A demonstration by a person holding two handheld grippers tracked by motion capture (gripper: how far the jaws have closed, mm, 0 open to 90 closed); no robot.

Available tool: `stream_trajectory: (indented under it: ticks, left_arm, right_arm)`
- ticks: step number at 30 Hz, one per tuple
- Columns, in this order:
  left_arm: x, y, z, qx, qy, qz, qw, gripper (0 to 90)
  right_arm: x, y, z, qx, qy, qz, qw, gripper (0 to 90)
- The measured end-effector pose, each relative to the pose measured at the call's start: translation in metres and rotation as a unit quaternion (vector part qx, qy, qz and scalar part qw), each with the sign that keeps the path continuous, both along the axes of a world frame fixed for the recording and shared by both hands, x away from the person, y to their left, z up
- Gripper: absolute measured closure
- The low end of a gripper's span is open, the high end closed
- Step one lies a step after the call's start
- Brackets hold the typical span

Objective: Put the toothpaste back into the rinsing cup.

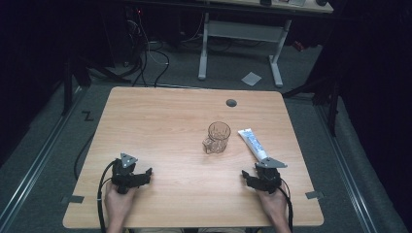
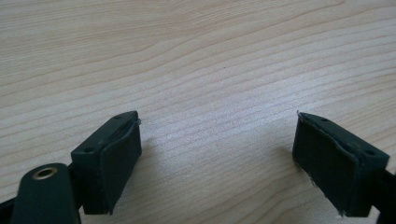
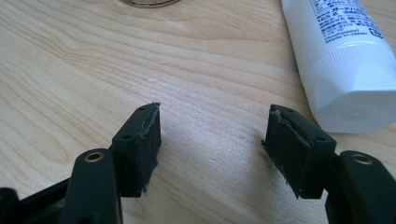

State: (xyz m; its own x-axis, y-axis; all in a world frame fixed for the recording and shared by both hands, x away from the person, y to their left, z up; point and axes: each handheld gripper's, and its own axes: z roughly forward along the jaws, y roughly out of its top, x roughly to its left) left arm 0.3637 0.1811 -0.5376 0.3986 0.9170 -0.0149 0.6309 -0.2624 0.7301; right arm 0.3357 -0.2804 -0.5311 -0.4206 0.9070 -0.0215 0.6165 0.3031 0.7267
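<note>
Right now both claws rest low on the desk [image 1: 160, 111], each released with nothing between the jaws. The right claw [image 3: 212, 135] sits just short of the tube [image 3: 348, 70], whose cap end lies just off its right jaw; the glass mug [image 1: 217, 137] stands farther ahead, towards the left claw [image 1: 141, 175]. To do this well, I'd swing right and straddle the tube squarely. The desk is pale wood grain; the room beyond is dim, probably cables and another desk frame.

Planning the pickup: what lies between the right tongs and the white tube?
Nothing: in the right gripper view, bare table separates the open right tongs from the white tube.
</note>
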Motion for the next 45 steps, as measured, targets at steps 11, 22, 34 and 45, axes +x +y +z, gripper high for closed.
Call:
stream_trajectory:
  ticks: [11,22,34,45]
  left_arm:
    - [0.0,0.0,0.0,0.0,0.0,0.0,1.0,15.7]
    - [0.0001,0.0002,0.0,-0.001,0.0,0.001,1.0,15.7]
    - [0.0002,0.0003,0.0,-0.001,0.0,0.002,1.0,15.7]
    - [0.0002,0.0003,0.0,-0.001,0.0,0.002,1.0,15.8]
  right_arm:
    - [-0.0003,0.0005,-0.0001,-0.001,0.0,-0.004,1.0,35.6]
    - [-0.0024,0.0012,0.0,0.0,-0.002,-0.004,1.0,37.9]
    - [-0.0025,0.0003,0.0007,0.001,0.0,-0.007,1.0,41.8]
    - [-0.0092,-0.0041,0.0046,0.015,-0.008,-0.015,0.9998,40.6]
